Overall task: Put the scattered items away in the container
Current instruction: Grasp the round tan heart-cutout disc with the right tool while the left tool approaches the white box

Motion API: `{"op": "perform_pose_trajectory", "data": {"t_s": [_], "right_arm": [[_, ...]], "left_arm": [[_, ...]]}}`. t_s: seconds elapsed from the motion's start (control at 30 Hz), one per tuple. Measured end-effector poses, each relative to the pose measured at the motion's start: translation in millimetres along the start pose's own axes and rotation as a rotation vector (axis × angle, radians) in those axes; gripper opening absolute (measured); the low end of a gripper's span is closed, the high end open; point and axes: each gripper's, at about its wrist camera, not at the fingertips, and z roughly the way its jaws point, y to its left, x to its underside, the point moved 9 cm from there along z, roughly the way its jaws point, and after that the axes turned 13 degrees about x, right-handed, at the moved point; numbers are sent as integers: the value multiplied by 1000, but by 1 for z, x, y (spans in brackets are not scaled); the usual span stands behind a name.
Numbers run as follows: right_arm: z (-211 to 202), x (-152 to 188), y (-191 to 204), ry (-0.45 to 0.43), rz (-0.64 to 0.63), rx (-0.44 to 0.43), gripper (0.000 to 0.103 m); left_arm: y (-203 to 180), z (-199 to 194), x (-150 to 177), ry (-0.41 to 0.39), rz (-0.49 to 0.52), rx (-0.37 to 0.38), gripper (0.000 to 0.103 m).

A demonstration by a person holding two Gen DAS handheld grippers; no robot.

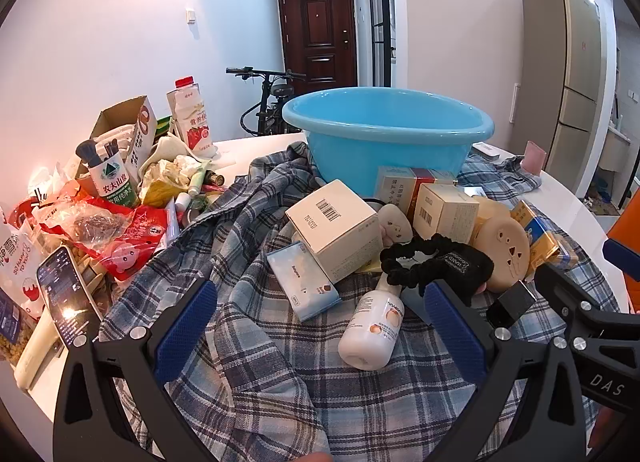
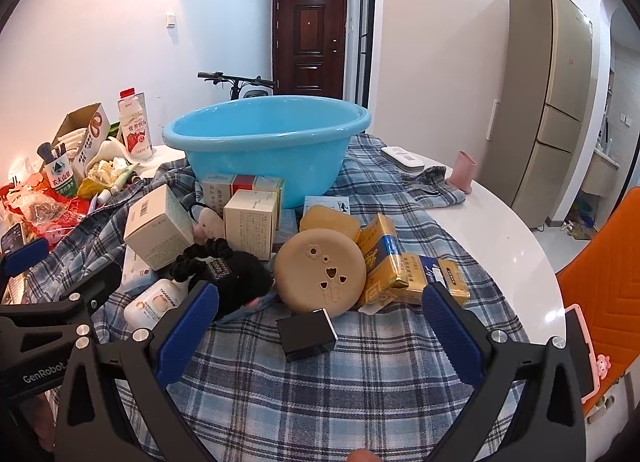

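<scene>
A light blue basin (image 1: 386, 129) (image 2: 268, 143) stands on a plaid cloth (image 1: 280, 382) (image 2: 352, 390); nothing shows inside it. Before it lie several boxes, such as a white box (image 1: 334, 229) (image 2: 158, 225), a white bottle (image 1: 372, 328) (image 2: 150, 306), a black scrunchie (image 1: 424, 262) (image 2: 208, 258), a tan round case (image 1: 506, 254) (image 2: 320, 272), yellow packs (image 2: 394, 266) and a small black box (image 2: 307, 334). My left gripper (image 1: 320, 326) is open and empty, just short of the bottle. My right gripper (image 2: 320, 330) is open, jaws either side of the black box.
Snack bags, a carton, bottles and a phone (image 1: 68, 294) crowd the table's left side (image 1: 120, 201). A pink cup (image 2: 464, 171) and a white remote (image 2: 402, 157) lie at the back right. An orange chair (image 2: 608, 262) stands on the right.
</scene>
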Motion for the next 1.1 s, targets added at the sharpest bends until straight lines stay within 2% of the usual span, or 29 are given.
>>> {"op": "perform_pose_trajectory", "data": {"t_s": [0.23, 0.77, 0.93, 1.1], "right_arm": [[3, 2, 1, -3, -42, 35, 103], [7, -2, 6, -2, -46, 40, 103], [18, -1, 7, 11, -70, 54, 103], [49, -12, 4, 51, -55, 27, 103]], "left_arm": [[1, 1, 1, 5, -8, 4, 103], [8, 3, 4, 17, -21, 16, 103], [12, 4, 6, 23, -24, 9, 103], [17, 5, 9, 26, -42, 15, 103]]}}
